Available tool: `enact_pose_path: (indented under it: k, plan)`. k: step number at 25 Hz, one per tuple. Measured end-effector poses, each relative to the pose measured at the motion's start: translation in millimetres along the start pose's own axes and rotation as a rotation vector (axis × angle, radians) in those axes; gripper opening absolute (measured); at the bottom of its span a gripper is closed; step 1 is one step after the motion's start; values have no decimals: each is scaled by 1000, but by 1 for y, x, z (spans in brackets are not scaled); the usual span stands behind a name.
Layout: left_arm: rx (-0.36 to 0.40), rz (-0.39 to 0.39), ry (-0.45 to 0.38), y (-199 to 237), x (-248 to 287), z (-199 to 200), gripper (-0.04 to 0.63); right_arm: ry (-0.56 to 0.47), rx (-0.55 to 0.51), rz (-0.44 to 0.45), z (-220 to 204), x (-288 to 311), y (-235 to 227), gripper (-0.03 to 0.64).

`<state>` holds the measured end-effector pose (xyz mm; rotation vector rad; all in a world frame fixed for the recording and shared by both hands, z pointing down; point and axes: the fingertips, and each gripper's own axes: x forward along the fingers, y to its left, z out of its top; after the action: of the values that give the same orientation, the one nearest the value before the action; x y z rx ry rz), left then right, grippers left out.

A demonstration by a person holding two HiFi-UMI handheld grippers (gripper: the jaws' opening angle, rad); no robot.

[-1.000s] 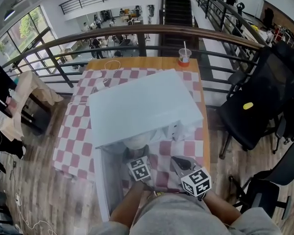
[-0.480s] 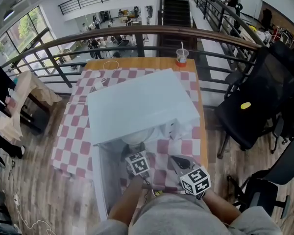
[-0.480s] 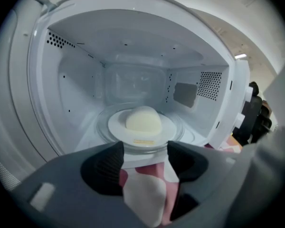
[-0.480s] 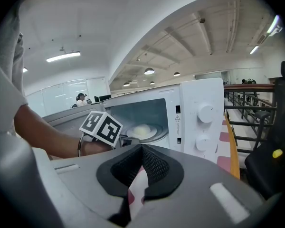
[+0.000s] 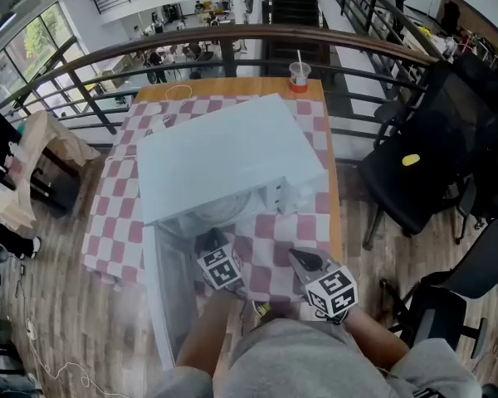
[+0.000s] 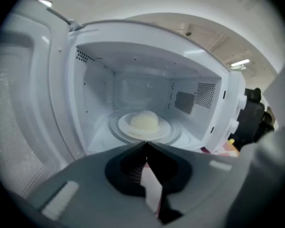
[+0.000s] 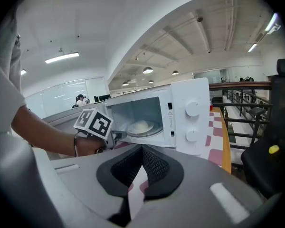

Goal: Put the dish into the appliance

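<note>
The white door (image 5: 161,298) of the microwave (image 5: 224,156) hangs open on the left. The left arm is bare and reaches straight out from the body. The left gripper (image 6: 146,144) is just in front of the open box and points into it. Its jaws are pressed together and nothing is between them. The dish (image 6: 145,123) sits inside the microwave on the round glass plate (image 6: 115,129), with a pale lump of food on it. To the right, the right arm is bent and close to the body. The right gripper (image 7: 142,147) is low over the checked cloth (image 5: 116,197), with its jaws pressed together and empty. A black chair (image 5: 423,164) stands farther right.
</note>
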<state>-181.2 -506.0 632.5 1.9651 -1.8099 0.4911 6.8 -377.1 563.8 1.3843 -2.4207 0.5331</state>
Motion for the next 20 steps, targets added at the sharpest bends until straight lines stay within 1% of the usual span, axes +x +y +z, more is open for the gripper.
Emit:
enact_pose_path:
  k: [4, 8, 11, 13, 16, 20]
  plan:
    - [-24, 14, 10, -3, -32, -15, 11, -16, -16, -11, 0, -21, -10, 0]
    - [-79, -6, -22, -13, -68, -25, 11, -59, -36, -15, 7, -47, -24, 0]
    - [-94, -16, -7, -27, -105, -46, 11, -77, -41, -19, 3, -76, -34, 0]
    - [-99, -31, -6, -39, -131, -58, 11, -88, -43, -23, -1, -97, -40, 0]
    - [-115, -72, -32, -58, -173, -70, 11, -104, -43, -27, -10, -128, -44, 0]
    - [-107, -107, -59, -81, -231, -88, 11, -122, -35, -30, -29, -171, -43, 0]
